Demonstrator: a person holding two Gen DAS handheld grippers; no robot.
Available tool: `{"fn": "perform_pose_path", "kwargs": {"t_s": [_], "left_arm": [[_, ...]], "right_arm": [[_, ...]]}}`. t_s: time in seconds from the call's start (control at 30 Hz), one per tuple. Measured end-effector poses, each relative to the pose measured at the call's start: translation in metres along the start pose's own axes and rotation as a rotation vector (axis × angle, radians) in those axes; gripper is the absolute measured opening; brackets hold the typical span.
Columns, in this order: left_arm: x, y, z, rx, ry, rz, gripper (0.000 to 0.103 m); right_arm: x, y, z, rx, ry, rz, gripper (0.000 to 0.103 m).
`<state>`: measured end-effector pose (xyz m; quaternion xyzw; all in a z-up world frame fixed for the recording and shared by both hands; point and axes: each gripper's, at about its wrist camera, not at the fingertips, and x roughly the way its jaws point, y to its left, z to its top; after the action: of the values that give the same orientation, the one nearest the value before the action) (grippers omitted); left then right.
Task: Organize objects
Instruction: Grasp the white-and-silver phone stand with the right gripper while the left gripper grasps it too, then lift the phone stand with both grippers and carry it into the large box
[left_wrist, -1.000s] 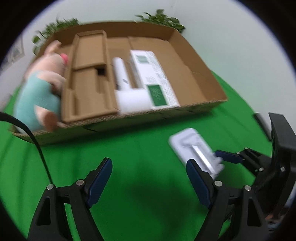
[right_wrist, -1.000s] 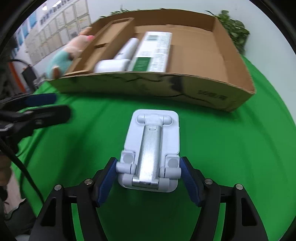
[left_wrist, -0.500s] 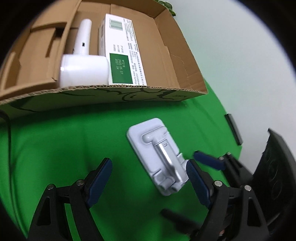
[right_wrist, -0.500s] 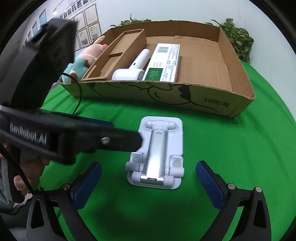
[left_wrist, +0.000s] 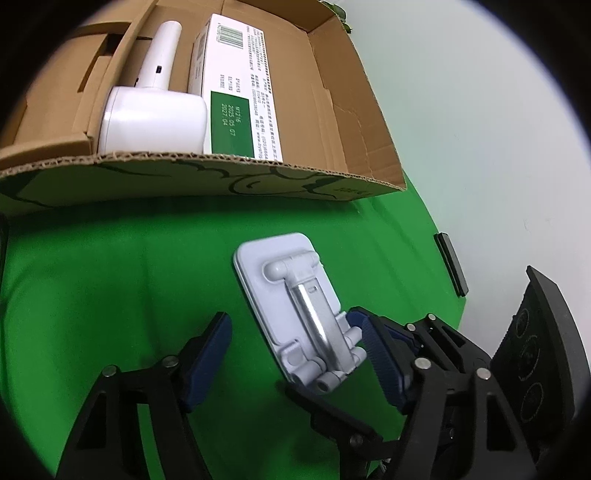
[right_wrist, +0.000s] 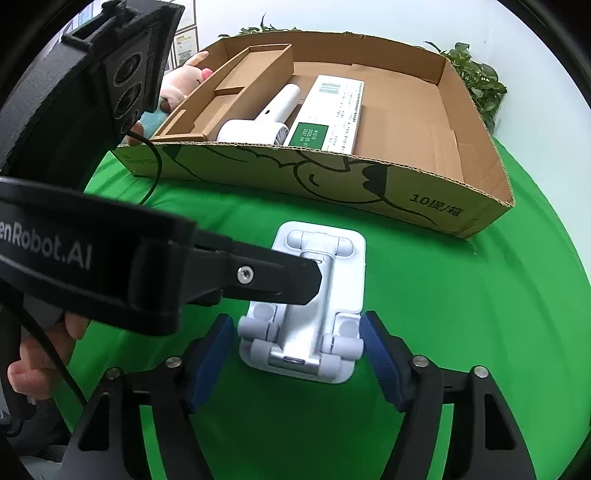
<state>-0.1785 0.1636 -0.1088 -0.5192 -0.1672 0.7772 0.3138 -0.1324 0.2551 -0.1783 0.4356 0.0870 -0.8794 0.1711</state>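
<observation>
Setting: we work over a green-covered counter (right_wrist: 461, 314) with a white wall behind it.
Done so far: a cardboard box (right_wrist: 369, 181) already holds a white handheld fan (right_wrist: 258, 122) and a green-and-white carton (right_wrist: 328, 118).
Left to do: we judge the folded phone stand (right_wrist: 317, 302) must still go in; it lies flat on the counter just before the box.
Right gripper (right_wrist: 295, 360): jaws closing around the stand's hinge end, pads not clearly pressing.
Left gripper (left_wrist: 295, 354): jaws closing; one pad beside the stand, the other well clear.
Right view only: a plush toy (right_wrist: 181, 83) behind the box.
Left view only: a dark bar (left_wrist: 450, 264) at the counter edge.
</observation>
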Motion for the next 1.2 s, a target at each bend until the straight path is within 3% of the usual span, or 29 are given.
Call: {"fn": "perform_pose_path", "kwargs": {"t_s": [0.13, 0.27, 0.37, 0.53, 0.63, 0.77, 1.03, 1.2], "left_arm": [[0.001, 0.0, -0.003, -0.017, 0.003, -0.007, 0.06], [0.001, 0.002, -0.003, -0.049, 0.001, -0.018, 0.06], [0.002, 0.004, -0.002, -0.067, 0.005, -0.017, 0.052], [0.003, 0.005, -0.002, -0.074, 0.006, -0.014, 0.051], [0.003, 0.004, -0.004, -0.071, 0.004, -0.002, 0.051], [0.002, 0.002, -0.008, -0.064, 0.0, 0.029, 0.045], [-0.01, -0.006, -0.017, -0.055, -0.012, 0.054, 0.039], [-0.039, -0.024, -0.011, -0.008, -0.075, 0.067, 0.037]], "right_arm": [[-0.004, -0.003, -0.002, 0.034, -0.008, 0.025, 0.065], [-0.007, -0.001, -0.004, 0.017, -0.015, 0.012, 0.065], [-0.004, -0.003, -0.004, 0.025, -0.01, 0.001, 0.069], [-0.004, -0.004, -0.006, 0.038, 0.008, 0.004, 0.067], [-0.011, -0.009, -0.008, 0.075, 0.011, 0.04, 0.067], [-0.024, -0.021, -0.014, 0.173, 0.008, 0.179, 0.067], [-0.045, -0.02, -0.025, 0.21, 0.005, 0.214, 0.066], [-0.075, -0.013, -0.032, 0.203, -0.066, 0.216, 0.066]]}}
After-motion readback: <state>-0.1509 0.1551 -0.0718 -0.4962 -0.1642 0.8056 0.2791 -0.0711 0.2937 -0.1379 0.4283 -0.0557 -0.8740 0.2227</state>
